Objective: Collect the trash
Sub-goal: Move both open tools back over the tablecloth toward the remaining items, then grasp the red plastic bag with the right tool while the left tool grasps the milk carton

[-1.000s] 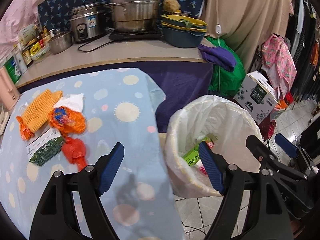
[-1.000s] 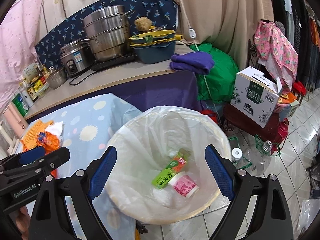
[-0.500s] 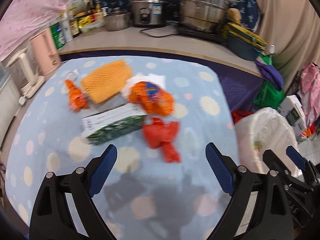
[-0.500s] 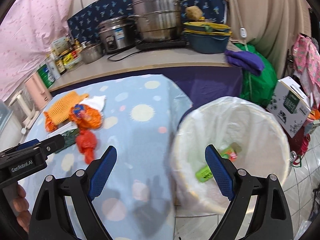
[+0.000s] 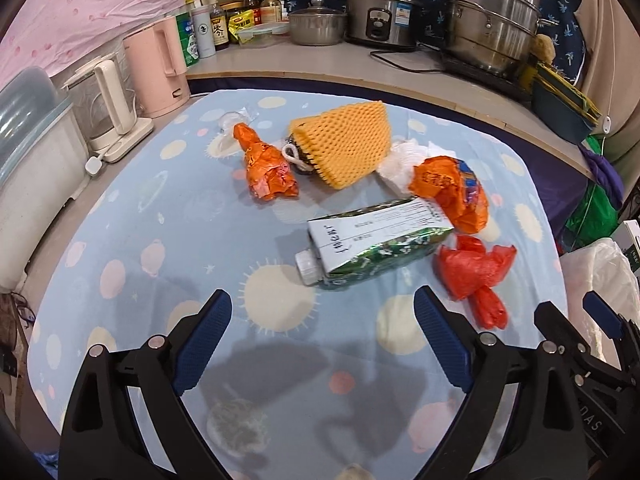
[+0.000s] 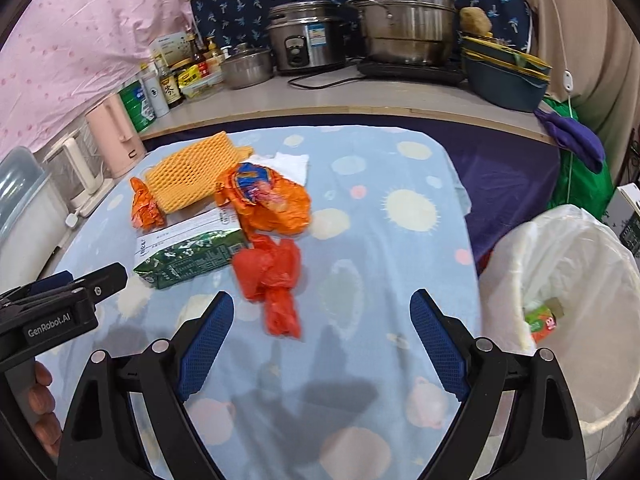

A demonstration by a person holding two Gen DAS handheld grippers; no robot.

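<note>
Since a second ago, both of your grippers have swung away from above the trash bin [image 6: 568,280] and now look down over the surface [image 5: 168,248], which is covered with a pale blue cloth printed with suns and dots. The bin, lined with a white bag, stands off the surface's right edge and has a green carton at its bottom. The trash lies grouped on the cloth: a yellow foam net [image 5: 344,142] farthest back, a green and white drink carton [image 5: 376,246] lying on its side with its cap toward you, an orange printed bag [image 5: 450,192] touching the carton's far end, a red plastic bag [image 5: 476,276] just right of the carton, a smaller orange wrapper [image 5: 266,170] left of the net, and white tissue [image 5: 400,162] between the net and the orange bag. Your left gripper [image 5: 322,338] has just been opening, and its jaws stand wide apart with nothing between them. Your right gripper [image 6: 322,336] is likewise spread wide and empty, with the red bag lying ahead of its fingertips.
</note>
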